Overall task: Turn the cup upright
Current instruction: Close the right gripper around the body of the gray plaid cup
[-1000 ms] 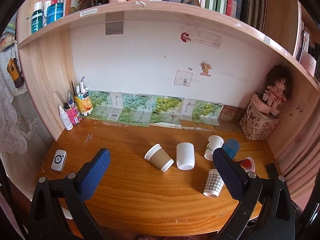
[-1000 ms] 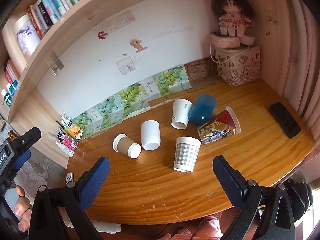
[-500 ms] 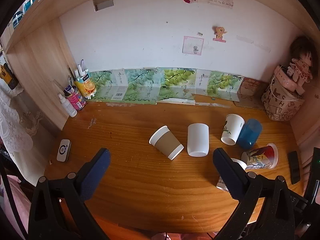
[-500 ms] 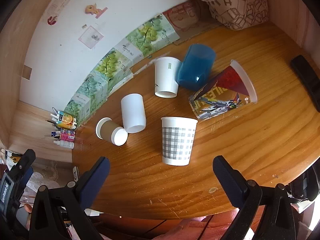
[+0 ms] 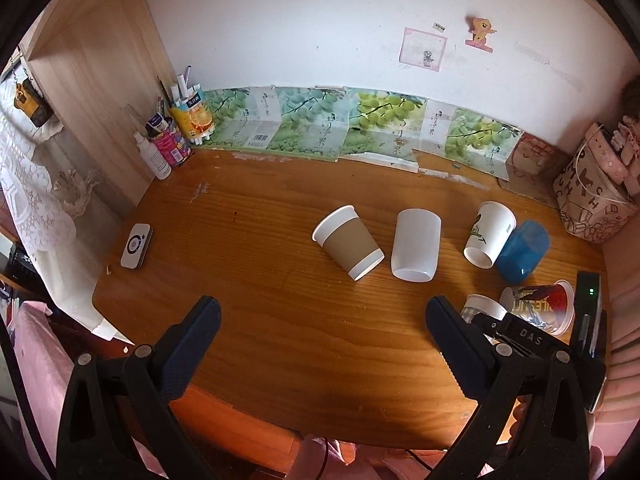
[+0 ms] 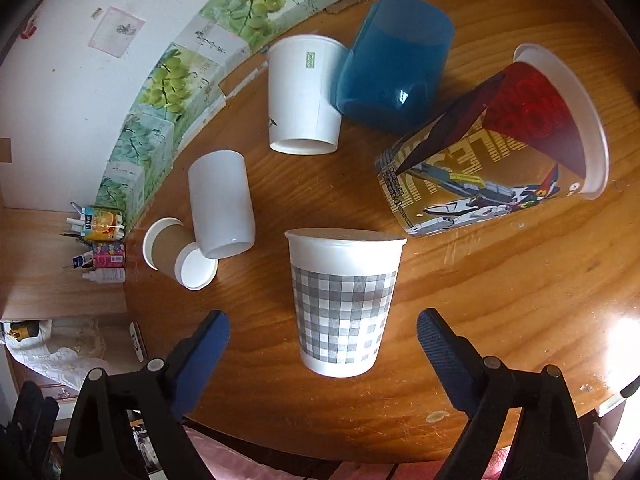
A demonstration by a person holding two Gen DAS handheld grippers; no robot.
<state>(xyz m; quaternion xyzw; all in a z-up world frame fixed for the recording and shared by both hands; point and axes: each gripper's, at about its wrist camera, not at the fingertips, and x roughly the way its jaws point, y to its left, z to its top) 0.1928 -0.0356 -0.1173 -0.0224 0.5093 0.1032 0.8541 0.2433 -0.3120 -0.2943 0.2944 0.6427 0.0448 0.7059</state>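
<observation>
Hiding most of the grey-checked white paper cup (image 5: 478, 306) in the left wrist view is the right gripper's black body; only its white end shows near the right table edge. From the right wrist view that cup (image 6: 345, 302) is whole, wide end toward the far side, lying between the spread, empty fingers of the right gripper (image 6: 323, 334), touching neither. Left gripper (image 5: 323, 324) likewise spread wide over bare wooden desk (image 5: 280, 320), clamped on nothing. Six cups counted: checked one, brown-sleeved paper cup (image 6: 172, 252) on its side, plain white tumbler (image 6: 221, 210) just beside it, white paper cup with green print (image 6: 302, 98), translucent blue plastic cup (image 6: 394, 76) leaning against that one, printed red-lined noodle cup (image 6: 496, 160) on its side. Far left corner: pen pots (image 5: 182, 128), small white bottle (image 5: 152, 157); one white remote (image 5: 136, 245) near left edge.
</observation>
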